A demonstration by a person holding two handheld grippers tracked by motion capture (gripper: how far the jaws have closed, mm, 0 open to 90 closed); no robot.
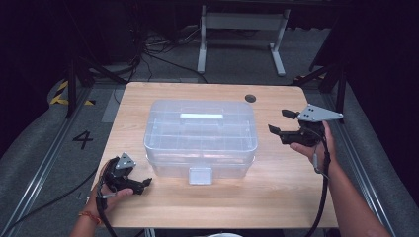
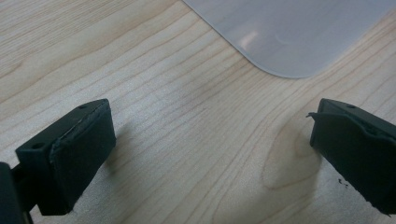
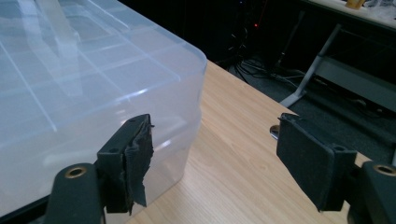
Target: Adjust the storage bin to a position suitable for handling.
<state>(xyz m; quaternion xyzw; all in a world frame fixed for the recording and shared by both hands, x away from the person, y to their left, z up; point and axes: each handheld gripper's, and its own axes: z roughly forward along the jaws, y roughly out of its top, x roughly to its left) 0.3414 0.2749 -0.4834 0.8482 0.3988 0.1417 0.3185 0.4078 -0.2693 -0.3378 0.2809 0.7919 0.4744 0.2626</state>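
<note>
Glossy clear plastic box (image 1: 200, 133), matt wooden table (image 1: 276, 197)

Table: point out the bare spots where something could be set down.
Bare wood on the table: the front strip between the clear box and near edge, the right side around the right gripper, the narrow left margin. Crowded: the centre.

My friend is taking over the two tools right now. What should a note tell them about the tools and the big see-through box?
Left tool: open, holding nothing, low over the table by the box's near left corner.
Right tool: open, holding nothing, raised beside the box's right end.
Box: clear plastic, in the middle of the table, lid on, front latch down.
Done: nothing visible yet; neither tool touches the box.
Left: probably undo the latch and lift the lid.
</note>
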